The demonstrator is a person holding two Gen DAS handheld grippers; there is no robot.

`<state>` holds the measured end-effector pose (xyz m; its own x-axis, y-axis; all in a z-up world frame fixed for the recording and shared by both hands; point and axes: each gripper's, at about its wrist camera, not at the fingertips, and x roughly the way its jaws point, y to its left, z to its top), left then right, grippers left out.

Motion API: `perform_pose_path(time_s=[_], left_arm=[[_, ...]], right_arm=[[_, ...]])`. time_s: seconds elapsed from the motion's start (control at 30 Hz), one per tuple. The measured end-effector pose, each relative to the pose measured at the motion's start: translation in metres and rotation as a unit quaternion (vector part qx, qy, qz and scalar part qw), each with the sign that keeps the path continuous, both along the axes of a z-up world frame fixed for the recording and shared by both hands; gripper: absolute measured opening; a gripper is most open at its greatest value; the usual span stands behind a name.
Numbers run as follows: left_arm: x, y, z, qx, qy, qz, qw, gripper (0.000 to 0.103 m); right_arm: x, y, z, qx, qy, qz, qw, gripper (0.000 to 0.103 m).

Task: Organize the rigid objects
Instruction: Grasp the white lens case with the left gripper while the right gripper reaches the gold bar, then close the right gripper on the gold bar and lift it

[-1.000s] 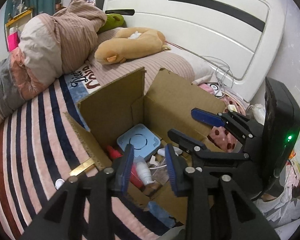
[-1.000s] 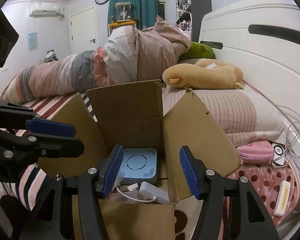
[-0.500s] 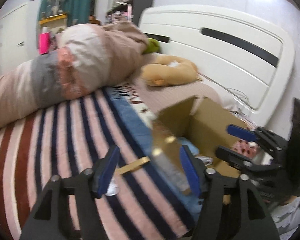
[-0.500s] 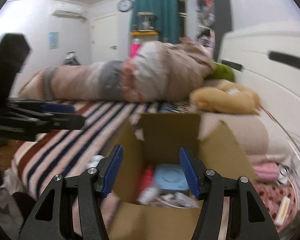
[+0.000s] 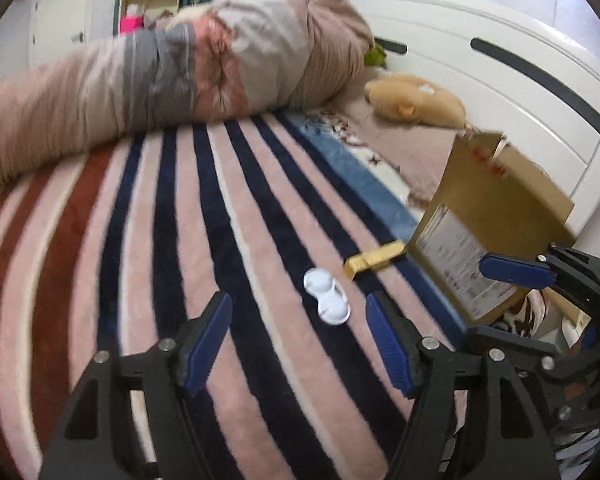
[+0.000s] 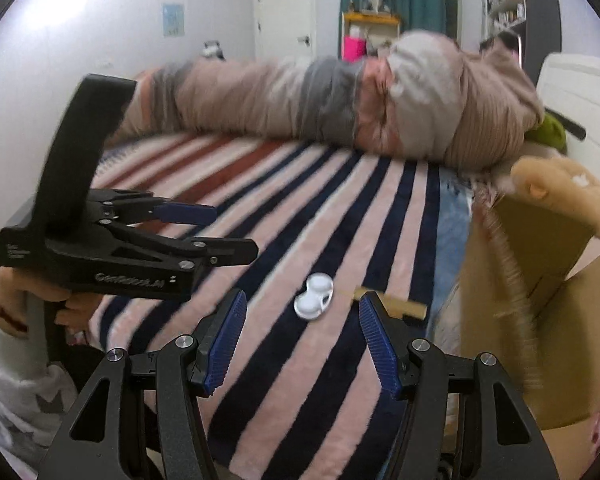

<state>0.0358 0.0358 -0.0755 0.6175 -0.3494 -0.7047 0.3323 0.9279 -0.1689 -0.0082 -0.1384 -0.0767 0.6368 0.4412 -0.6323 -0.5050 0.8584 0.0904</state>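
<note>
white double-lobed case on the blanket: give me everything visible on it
The white case looks like glossy plastic: two round domed lobes joined side by side, like a contact lens case, both lids on. It lies flat on the striped blanket, touching nothing else, just short of the gold bar by the cardboard box. No gripper touches it.

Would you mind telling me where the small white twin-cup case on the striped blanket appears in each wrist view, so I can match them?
Left wrist: white case lies centre, just beyond the open, empty left gripper.
Right wrist: white case lies centre, just beyond the open, empty right gripper.
Shared landmark: the gold bar lying beside the case, toward the cardboard box.
</note>
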Motion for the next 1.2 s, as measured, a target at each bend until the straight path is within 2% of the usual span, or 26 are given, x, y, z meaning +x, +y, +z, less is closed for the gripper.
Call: perform_pose_path(time_s=[0.23, 0.37, 0.53, 0.57, 0.83, 0.97, 1.1, 1.2], left_arm=[[0.03, -0.023, -0.063, -0.037, 0.068, -0.034, 0.9964, 0.066], [0.044, -0.04, -0.077, -0.038, 0.067, -0.04, 0.9963, 0.062], [0.056, -0.049, -0.081, -0.035, 0.052, -0.029, 0.9976, 0.03], [0.057, -0.049, -0.081, -0.031, 0.049, -0.028, 0.9979, 0.027], [0.05, -0.023, -0.076, -0.04, 0.038, -0.023, 0.9982, 0.027], [0.045, -0.003, -0.071, -0.039, 0.036, -0.016, 0.9985, 0.027], [0.039, 0.013, -0.072, -0.055, 0.033, -0.012, 0.9979, 0.027], [0.038, 0.027, -0.072, -0.06, 0.03, -0.002, 0.9977, 0.027]], right_arm=[[0.038, 0.007, -0.064, -0.056, 0.066, -0.042, 0.995, 0.055], [0.047, 0.003, -0.087, -0.085, 0.069, -0.073, 0.991, 0.055], [0.055, 0.008, -0.095, -0.101, 0.069, -0.074, 0.99, 0.055], [0.056, 0.009, -0.097, -0.102, 0.072, -0.075, 0.989, 0.055], [0.07, 0.008, -0.09, -0.082, 0.065, -0.096, 0.99, 0.055], [0.082, 0.019, -0.081, -0.112, 0.035, -0.103, 0.988, 0.055], [0.108, 0.022, -0.085, -0.111, 0.054, -0.121, 0.985, 0.055], [0.122, 0.024, -0.086, -0.106, 0.045, -0.12, 0.986, 0.056]])
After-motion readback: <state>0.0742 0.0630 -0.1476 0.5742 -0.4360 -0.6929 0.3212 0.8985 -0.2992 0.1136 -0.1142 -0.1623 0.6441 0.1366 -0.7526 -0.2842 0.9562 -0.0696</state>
